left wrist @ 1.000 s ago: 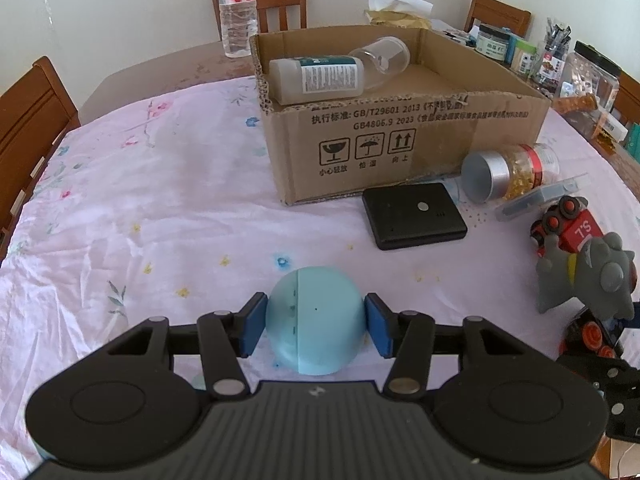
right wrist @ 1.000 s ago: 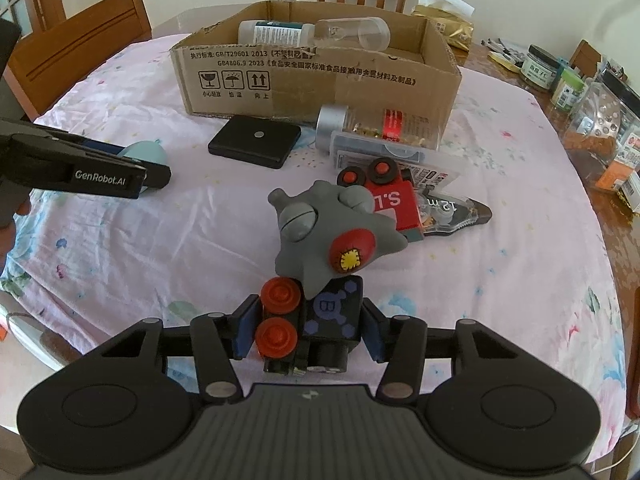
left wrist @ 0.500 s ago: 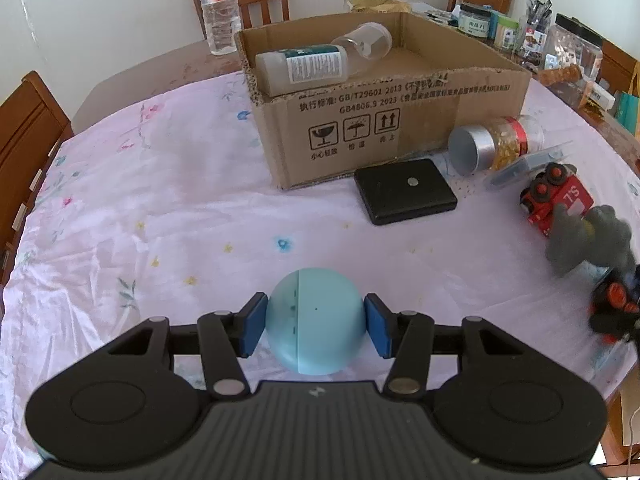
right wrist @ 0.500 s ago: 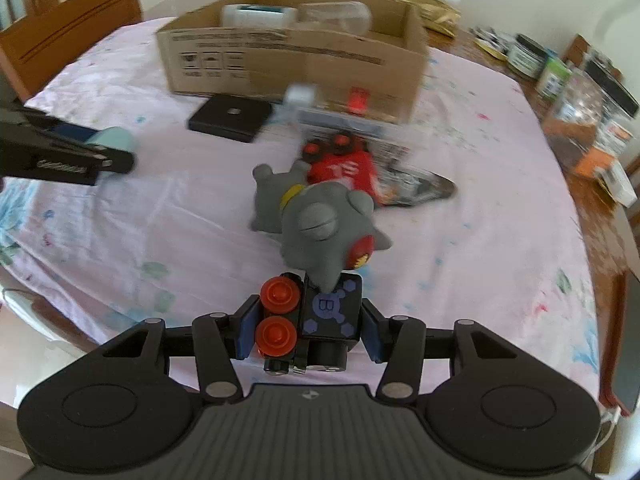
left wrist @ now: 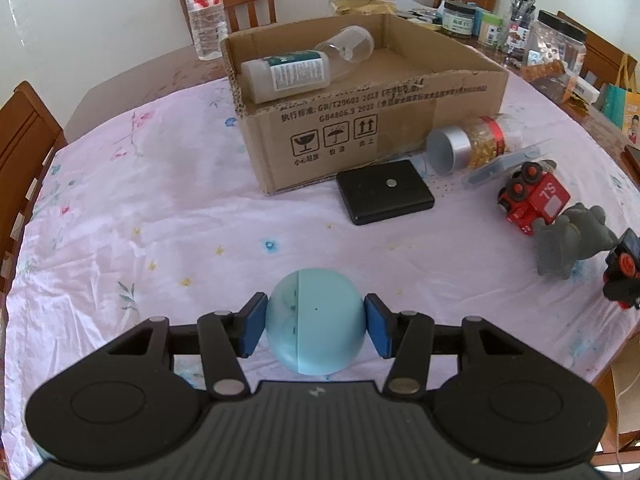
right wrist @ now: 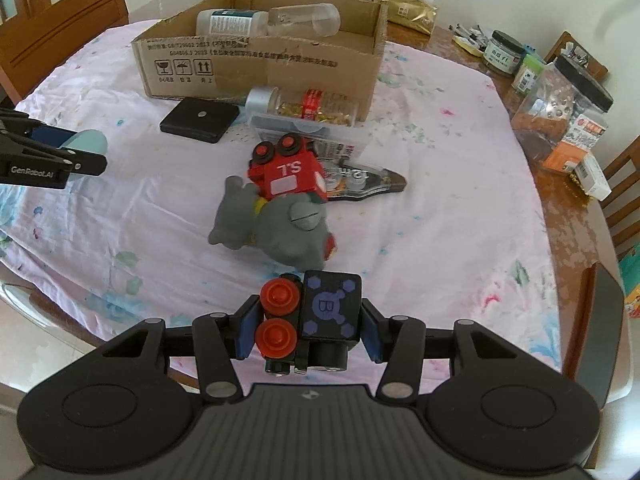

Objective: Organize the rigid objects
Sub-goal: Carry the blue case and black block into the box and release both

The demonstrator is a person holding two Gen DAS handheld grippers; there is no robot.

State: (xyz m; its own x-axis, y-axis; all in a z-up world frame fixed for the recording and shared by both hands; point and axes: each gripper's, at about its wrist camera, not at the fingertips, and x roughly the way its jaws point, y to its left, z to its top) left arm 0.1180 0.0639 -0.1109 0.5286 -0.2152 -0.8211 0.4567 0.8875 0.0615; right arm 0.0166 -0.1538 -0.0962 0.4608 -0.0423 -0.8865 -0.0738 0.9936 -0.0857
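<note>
My left gripper (left wrist: pixel 316 330) is shut on a light blue egg-shaped capsule (left wrist: pixel 316 320), held above the pink cloth in front of the cardboard box (left wrist: pixel 360 128). My right gripper (right wrist: pixel 308 328) is shut on a black toy train with red wheels (right wrist: pixel 316 316), lifted off the table near its front edge. A clear bottle with a green label (left wrist: pixel 292 74) lies inside the box. On the cloth lie a black flat case (left wrist: pixel 384 196), a silver-capped jar (left wrist: pixel 472 146), a red toy train (right wrist: pixel 286 174) and a grey rubber figure (right wrist: pixel 280 228).
A clear plastic case (right wrist: pixel 296 128) and a tape package (right wrist: pixel 360 178) lie by the jar. Jars and packets (right wrist: pixel 560 96) crowd the bare wood at the right. A water bottle (left wrist: pixel 204 12) stands behind the box. Wooden chairs (left wrist: pixel 24 140) ring the table.
My right gripper has risen and pulled back with the black train, away from the grey figure. The left gripper keeps hold of the blue capsule, with a slight roll.
</note>
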